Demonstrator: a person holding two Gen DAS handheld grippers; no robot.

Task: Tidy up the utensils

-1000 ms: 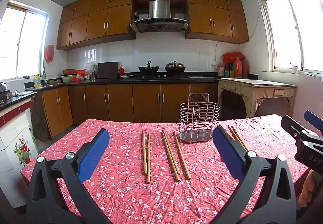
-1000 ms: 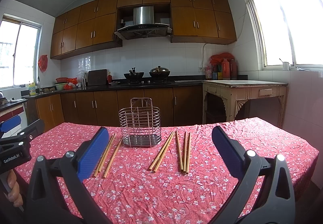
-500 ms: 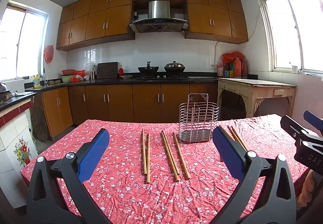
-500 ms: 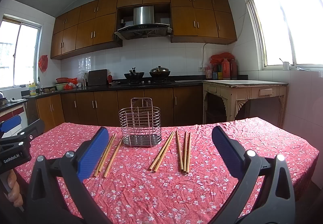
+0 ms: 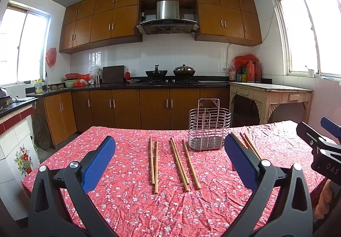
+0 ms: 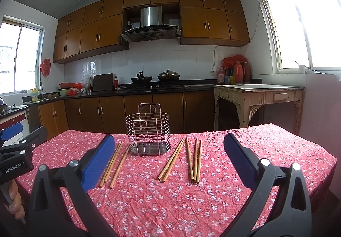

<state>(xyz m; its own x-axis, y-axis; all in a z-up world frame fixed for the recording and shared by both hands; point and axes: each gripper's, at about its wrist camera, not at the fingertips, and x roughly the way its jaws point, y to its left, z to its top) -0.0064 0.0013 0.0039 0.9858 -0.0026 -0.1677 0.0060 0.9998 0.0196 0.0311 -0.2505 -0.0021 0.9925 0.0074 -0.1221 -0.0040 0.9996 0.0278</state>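
Though divided inside by thin wire partitions, wire utensil holder (image 5: 210,130) holds nothing in any compartment; stands upright on red floral tablecloth (image 5: 127,205), perforated steel base flat on the fabric, hanging bracket rising at the back.

Seen along left gripper (image 5: 168,141): holder at 1 o'clock, five loose chopsticks (image 5: 179,164) at 12 o'clock, flat on the cloth and pointing roughly away (two touching side by side, two more close together, one single nearest the holder). More chopsticks at 2 o'clock beyond the holder, partly hidden behind the blue pad of the right-hand finger (image 5: 240,162), so count unclear from here. Jaws spread wide, nothing between the pads, raised off the cloth.

Seen along right gripper (image 6: 168,138): holder at 11 o'clock, five chopsticks at 12 to 1 o'clock, another group at 10 o'clock with near ends tucked behind the left-hand blue pad. Jaws likewise wide apart, gripping nothing, clear of the cloth.

No object between either gripper and the sticks; only own fingers blocking part of the view. Each gripper visible at the edge of the other's view, with a hand (image 6: 15,200) wrapped on the handle.

Beyond the table: cream side table (image 5: 270,92) at 2 o'clock, dark counter with two woks (image 5: 170,71) at 12 o'clock, brown cabinets above and below.
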